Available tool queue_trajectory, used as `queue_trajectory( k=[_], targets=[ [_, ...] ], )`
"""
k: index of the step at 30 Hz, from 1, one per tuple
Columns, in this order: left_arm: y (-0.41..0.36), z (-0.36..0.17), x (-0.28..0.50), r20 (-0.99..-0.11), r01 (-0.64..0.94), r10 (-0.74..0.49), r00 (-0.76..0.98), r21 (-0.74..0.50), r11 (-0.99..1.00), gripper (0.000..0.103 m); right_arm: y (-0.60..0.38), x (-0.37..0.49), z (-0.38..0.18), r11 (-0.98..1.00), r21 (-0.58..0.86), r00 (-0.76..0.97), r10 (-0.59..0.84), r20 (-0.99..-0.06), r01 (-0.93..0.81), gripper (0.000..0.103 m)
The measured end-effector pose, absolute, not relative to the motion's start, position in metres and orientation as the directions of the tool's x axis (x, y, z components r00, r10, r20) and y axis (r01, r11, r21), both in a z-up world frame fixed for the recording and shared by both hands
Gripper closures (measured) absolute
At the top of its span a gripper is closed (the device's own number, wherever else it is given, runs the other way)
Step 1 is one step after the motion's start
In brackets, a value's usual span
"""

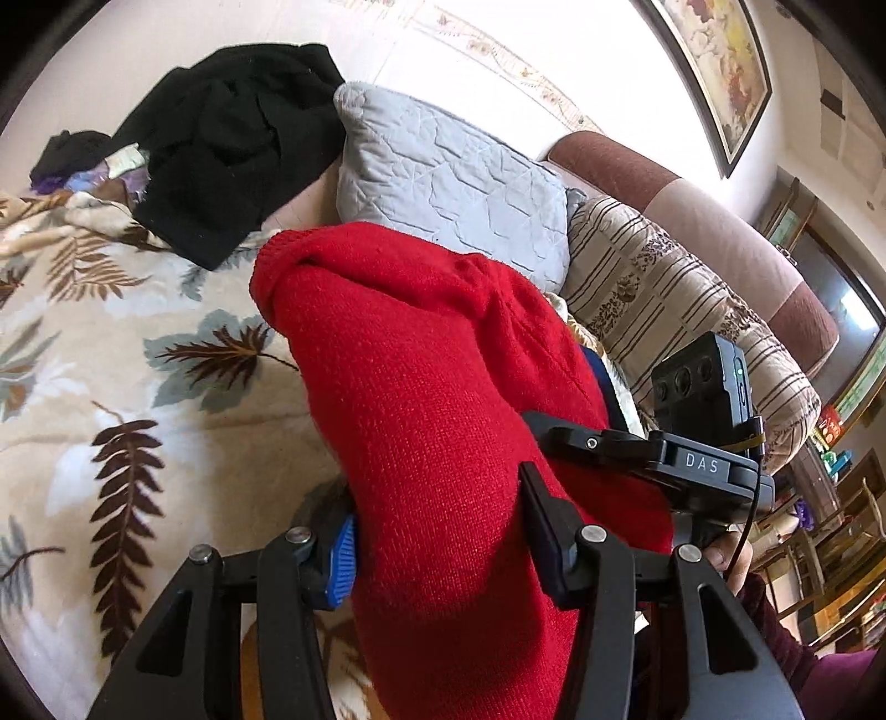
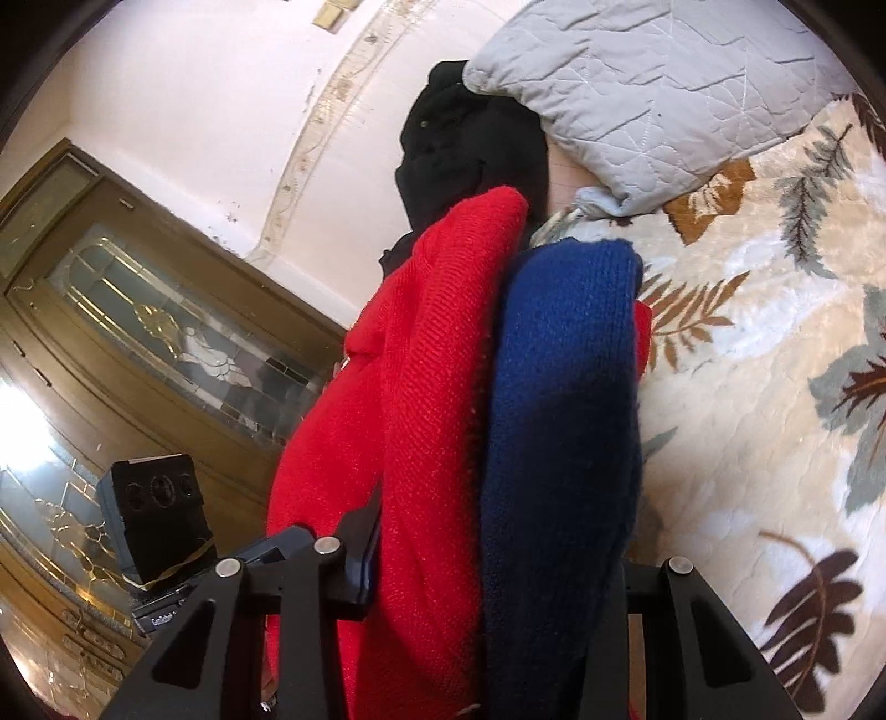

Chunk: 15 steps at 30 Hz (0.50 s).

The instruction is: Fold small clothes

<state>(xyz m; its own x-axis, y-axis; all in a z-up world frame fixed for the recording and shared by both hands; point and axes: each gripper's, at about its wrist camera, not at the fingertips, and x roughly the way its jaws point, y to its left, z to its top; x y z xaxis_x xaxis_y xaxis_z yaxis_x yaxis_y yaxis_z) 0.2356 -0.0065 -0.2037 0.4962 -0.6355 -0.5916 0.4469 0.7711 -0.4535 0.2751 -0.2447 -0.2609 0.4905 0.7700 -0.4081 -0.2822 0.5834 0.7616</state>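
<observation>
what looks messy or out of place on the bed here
The black clothes lie in a crumpled, unfolded heap against the grey pillow. The red knit is bunched between the left gripper, and the right gripper clamps it together with a blue knit.

Bright daylight fills both views. The wall [image 1: 232, 33] above the grey pillow [image 1: 448, 177] is nearly washed out, and glare burns the glass door [image 2: 66, 443] left of the red knit [image 2: 421, 415]. The blue knit [image 2: 559, 443] is shaded low down. Fisheye bending and dark vignetting mark every edge; near fabric is slightly soft.
</observation>
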Motion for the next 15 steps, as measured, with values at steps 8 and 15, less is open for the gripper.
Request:
queue_trajectory(
  k=[8,15],
  targets=[
    [0.011,-0.206,0.211,-0.615,0.434,-0.608,0.501,-0.430,0.792,0.050,-0.231,0.249,-0.270,0.575,0.770,0.487,0.775,-0.403,-0.278,0.060],
    [0.017,-0.229,0.203,-0.666,0.397,-0.573,0.478,-0.418,0.817,0.050,-0.221,0.242,-0.300,0.571,0.788,0.463,0.777,-0.427,-0.231,0.060]
  ],
)
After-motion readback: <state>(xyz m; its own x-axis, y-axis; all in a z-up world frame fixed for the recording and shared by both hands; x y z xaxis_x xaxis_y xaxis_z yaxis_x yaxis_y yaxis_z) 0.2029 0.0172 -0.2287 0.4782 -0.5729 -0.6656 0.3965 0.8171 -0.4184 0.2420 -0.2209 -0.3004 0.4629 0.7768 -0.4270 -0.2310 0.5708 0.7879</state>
